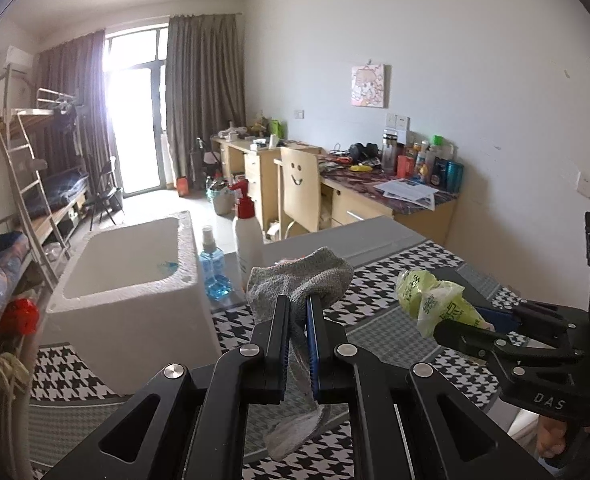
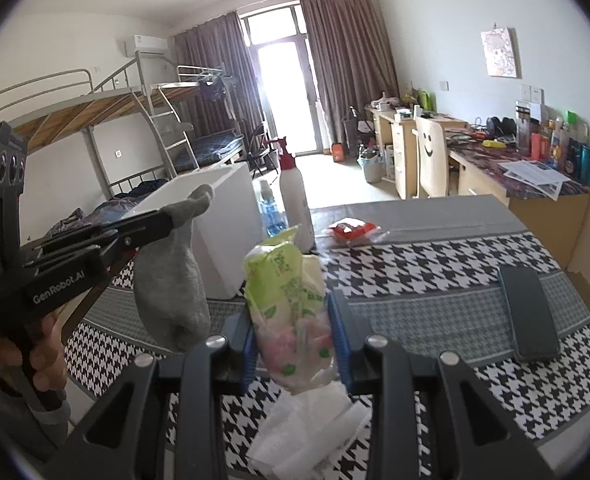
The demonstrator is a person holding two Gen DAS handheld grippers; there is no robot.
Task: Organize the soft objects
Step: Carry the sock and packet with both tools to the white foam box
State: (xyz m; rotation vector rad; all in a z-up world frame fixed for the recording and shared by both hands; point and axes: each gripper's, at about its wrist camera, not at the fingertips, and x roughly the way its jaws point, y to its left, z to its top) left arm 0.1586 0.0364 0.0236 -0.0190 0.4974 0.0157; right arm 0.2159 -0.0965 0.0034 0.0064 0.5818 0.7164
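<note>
Nearest, left tongs point(image 1: 297, 312) clenched on a grey sock point(image 1: 301, 276), pinched at mid-length so both ends droop clear of the counter point(image 2: 435, 264); in the right view hanging limp, toe down, well above the houndstooth cloth. Probably lifted this high to clear the rim of what stands ahead.

Beside them, right tongs point(image 2: 293, 320) grasping a green tissue pack point(image 2: 285, 280), squeezed across its middle, upright, top poking forward past the fingertips. Soft plastic buckling under the grip, so likely to slip if tilted sharply. Under these tongs, a white tissue sheet point(image 2: 307, 428) lying flat on the cloth.

Right of the right tongs, a dark phone point(image 2: 529, 312), flat, near the counter's right edge and well apart from both loads. Open cloth between, room enough to swing.

Ahead and left of the left tongs, a white foam box point(image 1: 135, 280), open top, seemingly the bin for soft things; only a small blue scrap visible inside. Nothing between sock and near rim, yet walls tall, so approach best from above.

Just right of the box, a blue spray bottle point(image 1: 213, 264) and a tall white spray bottle point(image 1: 247, 236), close together and tight against the box wall: easily knocked by a wide sweep.

Farther ahead of the right tongs, a red-and-white packet point(image 2: 353, 230) on the grey strip, still to collect.
</note>
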